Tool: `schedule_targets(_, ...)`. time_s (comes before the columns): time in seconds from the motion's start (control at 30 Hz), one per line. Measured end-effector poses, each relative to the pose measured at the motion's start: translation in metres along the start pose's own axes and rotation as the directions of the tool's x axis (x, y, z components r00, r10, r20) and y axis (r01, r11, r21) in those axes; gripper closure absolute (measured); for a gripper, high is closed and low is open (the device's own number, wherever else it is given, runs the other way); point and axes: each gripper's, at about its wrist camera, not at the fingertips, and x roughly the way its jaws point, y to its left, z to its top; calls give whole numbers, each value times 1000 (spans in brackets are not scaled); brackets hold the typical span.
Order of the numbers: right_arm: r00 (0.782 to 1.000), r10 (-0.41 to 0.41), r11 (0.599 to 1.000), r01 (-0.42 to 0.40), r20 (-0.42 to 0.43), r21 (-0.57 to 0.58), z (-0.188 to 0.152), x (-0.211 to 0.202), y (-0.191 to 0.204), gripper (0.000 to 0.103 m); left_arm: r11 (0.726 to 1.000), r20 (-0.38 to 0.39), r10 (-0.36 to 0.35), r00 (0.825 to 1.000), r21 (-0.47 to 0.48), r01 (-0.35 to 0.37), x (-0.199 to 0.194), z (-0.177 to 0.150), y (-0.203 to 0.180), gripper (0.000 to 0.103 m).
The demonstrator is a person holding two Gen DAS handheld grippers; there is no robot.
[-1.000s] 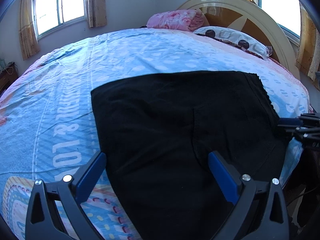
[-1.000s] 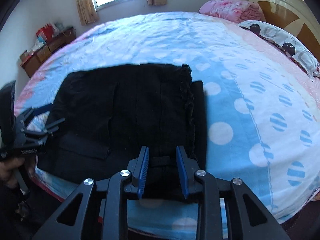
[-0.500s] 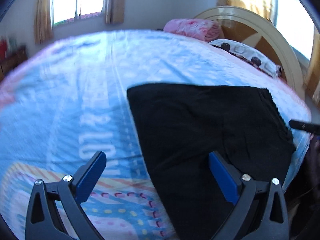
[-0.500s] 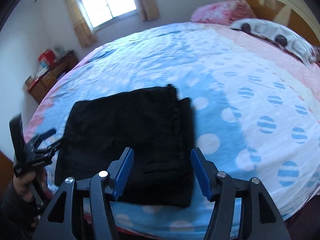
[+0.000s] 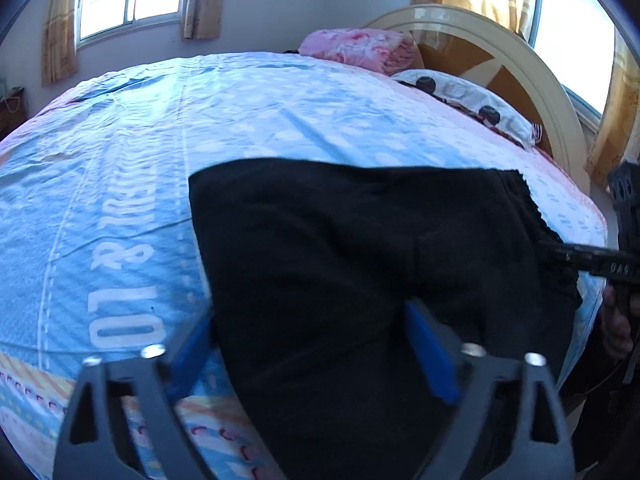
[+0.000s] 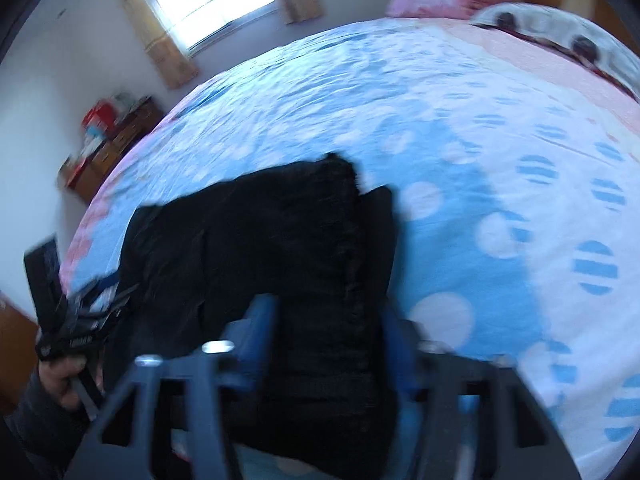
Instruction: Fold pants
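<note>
We saw black pants [image 5: 360,260] lying folded flat near the foot edge of a bed [image 5: 248,112] covered by a blue, white and pink patterned sheet. From the left wrist view, our left gripper [image 5: 316,344] was spread wide, its blue-padded fingers [image 5: 430,356] low over the near left part of the pants, one finger over the sheet just beside the cloth edge and the other over the dark fabric; nothing was pinched between them. At the right edge of that view, the right gripper [image 5: 592,260] reached in beside the frilled waistband end of the pants. The right wrist view was blurred, but our right gripper [image 6: 328,332] looked spread as well, its fingers standing either side of a strip of the pants [image 6: 280,248] near the waistband, and we could not tell whether they touched the cloth. There the left gripper [image 6: 96,304] appeared at the far left end of the pants, held in a hand [image 6: 60,380]. At the head of the bed lay a pink folded blanket [image 5: 356,48] and a spotted pillow [image 5: 468,100] against a curved headboard [image 5: 500,52].
</note>
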Motion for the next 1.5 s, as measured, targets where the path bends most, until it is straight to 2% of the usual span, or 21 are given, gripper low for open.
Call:
schedule_targets(0.03, 1000, -6, 1000, 6, 10, -15, -1, -3, 3, 73, 1000, 7, -10, 1000, 3, 10, -3, 0, 0, 42)
schedule_targets(0.07, 1000, -4, 1000, 5, 19, -21, -1, -5, 3, 76, 1000, 13, -17, 1000, 9, 17, -7, 0, -1, 50)
schedule_targets(0.13, 999, 6, 999, -4, 50, -37, 0, -13, 9, 82, 1000, 14, -28, 1000, 0, 28, -12, 1, 0, 73)
schedule_targets(0.2, 997, -2, 998, 7, 72, -70, 2, -21, 18, 85, 1000, 30, -21, 999, -7, 21, -19, 4, -1, 82)
schedule_targets(0.33, 994, 0, 990, 15, 108, -143, 14, -39, 47, 89, 997, 57, -41, 998, -56, 44, -32, 8, 4, 86)
schedule_targets(0.47, 994, 17, 971, 9, 110, -238, 35, -47, 82, 89, 996, 103, -37, 994, -74, 45, -54, 11, 16, 87)
schedule_targets(0.6, 994, 56, 944, -21, 97, -328, 61, -39, 120, 89, 995, 164, 18, 986, -99, -2, -85, 18, 47, 87)
schedule_targets(0.77, 987, 153, 907, -119, 53, -404, 105, 2, 179, 90, 980, 212, 159, 964, -151, -129, -126, 24, 111, 88)
schedule_targets(0.9, 974, 225, 862, -191, 18, -469, 138, 48, 241, 90, 951, 217, 273, 937, -208, -229, -150, 24, 164, 88)
schedule_targets(0.93, 972, 236, 855, -203, 9, -478, 143, 59, 253, 90, 941, 213, 302, 929, -225, -254, -154, 23, 180, 88)
schedule_targets(1.07, 961, 262, 843, -271, -85, -465, 158, 121, 293, 90, 907, 149, 359, 921, -288, -307, -146, 11, 223, 88)
schedule_targets(1.13, 963, 239, 846, -268, -122, -460, 156, 151, 299, 90, 888, 113, 382, 917, -320, -331, -137, -1, 237, 88)
schedule_targets(1.2, 968, 196, 850, -247, -155, -465, 153, 179, 301, 90, 861, 73, 427, 901, -338, -381, -126, -13, 248, 88)
schedule_targets(1.23, 972, 173, 857, -229, -161, -462, 153, 191, 298, 89, 849, 52, 443, 895, -346, -400, -119, -20, 253, 81)
schedule_targets(1.27, 968, 167, 869, -235, -188, -435, 156, 206, 290, 88, 846, 43, 438, 898, -357, -396, -117, -27, 256, 79)
schedule_targets(1.3, 958, 179, 881, -257, -223, -398, 157, 214, 281, 83, 846, 35, 428, 903, -368, -387, -117, -32, 260, 76)
schedule_targets(1.33, 951, 194, 894, -273, -242, -356, 160, 220, 271, 77, 840, 25, 433, 901, -374, -394, -113, -35, 261, 68)
schedule_targets(1.37, 946, 210, 905, -284, -248, -316, 161, 224, 262, 72, 836, 25, 443, 896, -372, -403, -112, -37, 259, 65)
schedule_targets(1.43, 946, 199, 915, -273, -257, -297, 159, 227, 252, 50, 832, 25, 459, 888, -362, -420, -109, -37, 255, 59)
schedule_targets(1.5, 947, 183, 924, -257, -263, -284, 155, 232, 243, 42, 809, 5, 501, 866, -359, -466, -105, -36, 252, 48)
